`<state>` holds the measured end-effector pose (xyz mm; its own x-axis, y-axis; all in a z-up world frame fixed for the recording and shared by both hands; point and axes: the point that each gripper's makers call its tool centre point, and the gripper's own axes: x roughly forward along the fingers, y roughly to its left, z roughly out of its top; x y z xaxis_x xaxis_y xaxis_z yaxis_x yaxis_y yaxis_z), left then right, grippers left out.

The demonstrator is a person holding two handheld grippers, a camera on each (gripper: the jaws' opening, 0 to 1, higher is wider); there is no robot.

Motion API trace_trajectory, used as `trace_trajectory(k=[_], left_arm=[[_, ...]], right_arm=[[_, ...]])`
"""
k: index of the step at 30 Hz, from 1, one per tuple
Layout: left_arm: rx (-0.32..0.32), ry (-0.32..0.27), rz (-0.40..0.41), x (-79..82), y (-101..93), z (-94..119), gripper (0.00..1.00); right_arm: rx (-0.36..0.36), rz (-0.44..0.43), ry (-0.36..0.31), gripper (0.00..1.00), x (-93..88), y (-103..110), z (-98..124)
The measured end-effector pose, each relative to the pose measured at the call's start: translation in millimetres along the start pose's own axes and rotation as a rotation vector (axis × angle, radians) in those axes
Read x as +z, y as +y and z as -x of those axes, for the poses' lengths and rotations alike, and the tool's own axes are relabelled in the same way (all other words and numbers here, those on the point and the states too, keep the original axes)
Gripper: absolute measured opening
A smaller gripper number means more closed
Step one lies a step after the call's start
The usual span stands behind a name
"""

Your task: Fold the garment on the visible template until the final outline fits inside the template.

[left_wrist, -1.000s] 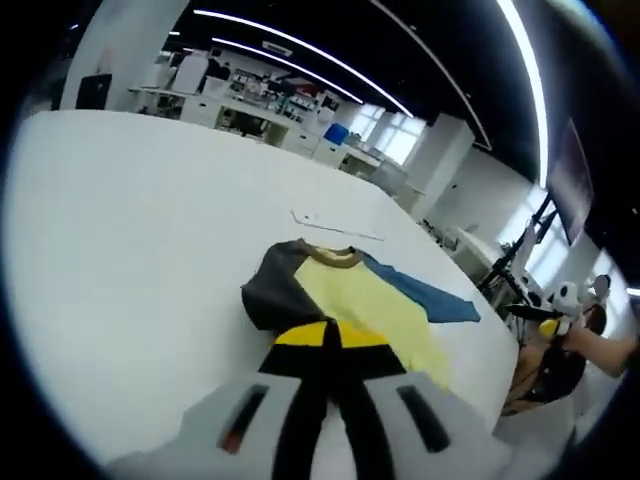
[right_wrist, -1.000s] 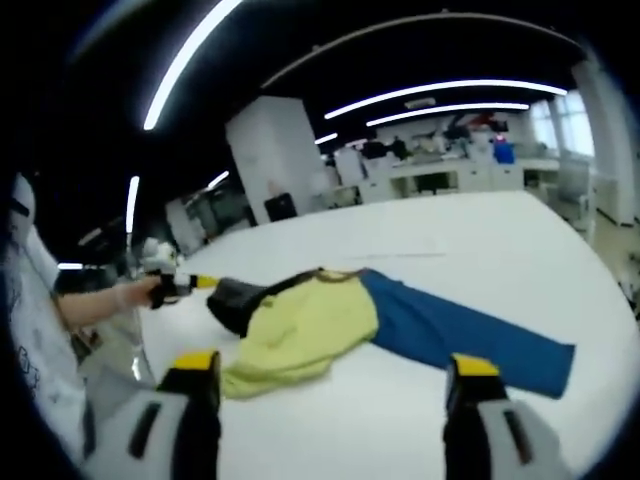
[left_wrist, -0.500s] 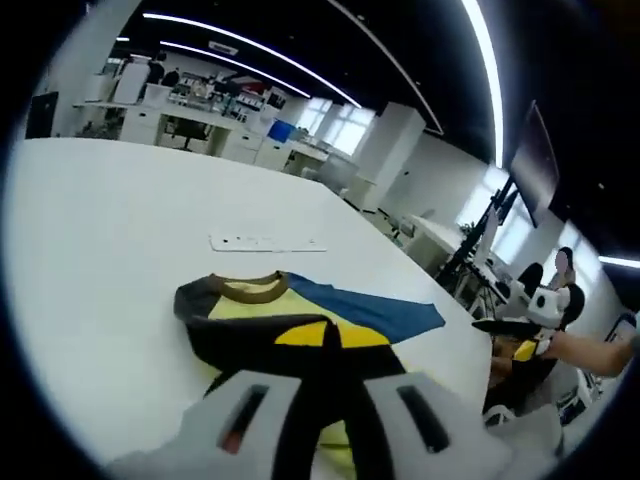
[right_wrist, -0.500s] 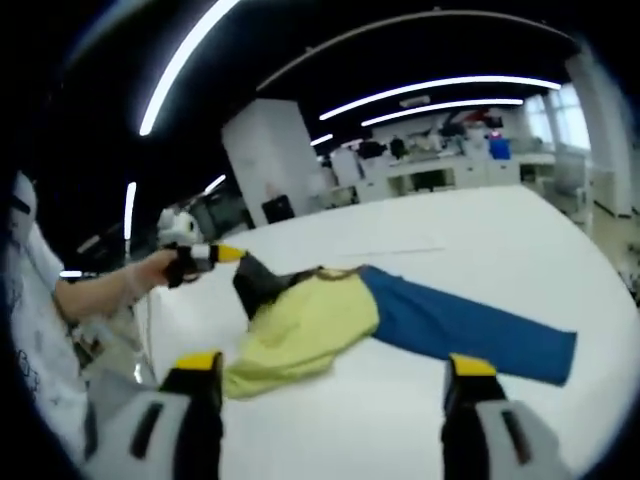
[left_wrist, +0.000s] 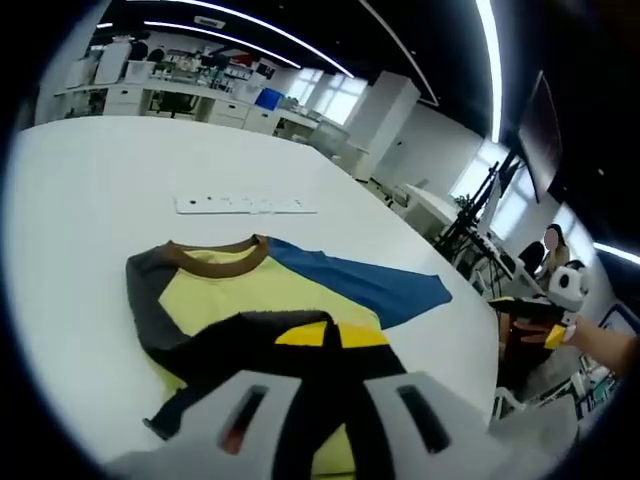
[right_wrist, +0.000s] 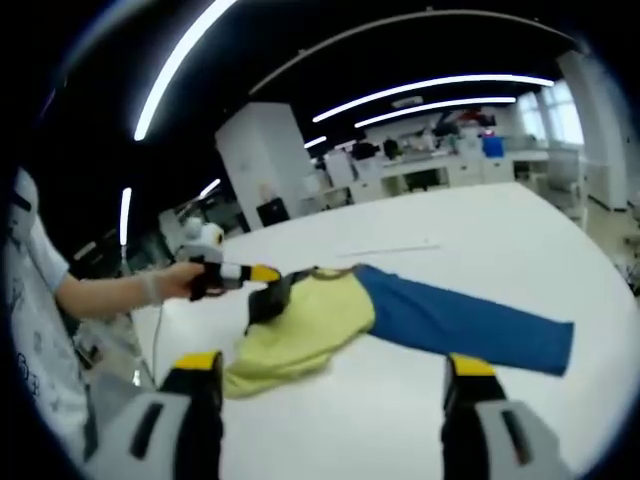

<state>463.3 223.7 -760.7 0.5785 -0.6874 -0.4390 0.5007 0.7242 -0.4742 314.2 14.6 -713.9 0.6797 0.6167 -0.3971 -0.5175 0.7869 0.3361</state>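
Dark sleeve (left_wrist: pixel 245 330): we, with the left claw (right_wrist: pixel 262 273), have carried it over the shirt's yellow body (right_wrist: pixel 305 318).

Left gripper (left_wrist: pixel 330 335): grey moulded body, black jaws capped with yellow tips, a dark slot set in each shoulder, the left slot marked with a small red-orange patch. Right gripper (right_wrist: pixel 330 372): two grey arms, each fitted with a black jaw, a yellow tip and a dark slot. A white short-sleeved top (right_wrist: pixel 28 330) with faint print is worn by the person.
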Motion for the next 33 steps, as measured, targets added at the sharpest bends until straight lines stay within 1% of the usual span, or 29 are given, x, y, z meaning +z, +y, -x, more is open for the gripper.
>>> trace_trajectory(k=[4,8,12,13,14,15,16,17,19,21,23,24,26,27,29,30,32,33], left_arm=[[0.000,0.025,-0.003,-9.9,-0.8,-7.8,0.00],[0.005,0.032,-0.019,-14.4,-2.9,-7.2,0.00],[0.000,0.029,-0.006,-14.6,-2.6,-6.9,0.00],[-0.016,0.024,-0.004,-13.9,-5.3,-6.7,0.00],[-0.016,0.024,-0.009,-13.9,-5.8,-5.9,0.00],[-0.010,0.006,-0.039,-10.9,-5.6,-4.4,0.00],[-0.010,0.001,-0.050,-10.1,-6.0,-3.3,0.00],[-0.016,0.001,-0.045,-9.9,-7.0,-1.6,0.02],[-0.026,-0.006,-0.040,-8.6,-8.7,0.3,0.12],[-0.022,-0.011,-0.057,-8.1,-8.7,4.7,0.20],[-0.029,-0.013,-0.060,-6.7,-3.3,5.8,0.21],[-0.030,-0.017,-0.050,-5.5,0.3,6.4,0.26],[-0.033,-0.021,-0.042,-6.2,2.2,9.9,0.38],[-0.033,-0.020,-0.044,-7.2,3.1,11.4,0.47],[-0.027,-0.023,-0.053,-8.1,5.7,14.7,0.57],[-0.026,-0.026,-0.053,-8.5,8.0,17.4,0.60],[-0.017,-0.031,-0.046,-9.1,11.7,21.6,0.60],[-0.013,-0.031,-0.038,-9.9,14.9,23.9,0.63]], right_arm=[[0.003,-0.007,0.008,0.91,-3.3,-2.8,-1.5],[0.003,-0.006,0.017,0.91,-5.2,-2.6,-2.2],[0.003,-0.010,0.016,0.91,-4.9,0.4,-3.1],[0.002,-0.009,0.016,0.90,-4.9,0.1,-3.0],[0.001,-0.009,0.015,0.90,-4.8,0.1,-3.1],[0.001,-0.011,0.012,0.90,-4.4,-1.6,-2.9],[0.001,-0.013,0.011,0.90,-4.3,-1.6,-2.9],[0.002,-0.018,0.009,0.90,-4.3,-2.5,-2.8],[0.005,-0.019,0.013,0.90,-5.5,-2.9,-3.1],[0.008,-0.015,0.016,0.90,-6.3,1.3,-4.5],[0.011,-0.014,0.019,0.90,-7.0,1.8,-5.4],[0.012,-0.014,0.020,0.90,-7.3,1.9,-5.9],[0.016,-0.015,0.022,0.90,-7.8,2.6,-7.0],[0.017,-0.016,0.023,0.90,-8.0,3.1,-7.6],[0.020,-0.014,0.025,0.90,-8.4,3.5,-8.4],[0.024,-0.015,0.028,0.90,-8.8,5.1,-9.3],[0.026,-0.014,0.031,0.90,-9.2,6.8,-10.3],[0.027,-0.011,0.034,0.90,-9.6,7.4,-10.8]])
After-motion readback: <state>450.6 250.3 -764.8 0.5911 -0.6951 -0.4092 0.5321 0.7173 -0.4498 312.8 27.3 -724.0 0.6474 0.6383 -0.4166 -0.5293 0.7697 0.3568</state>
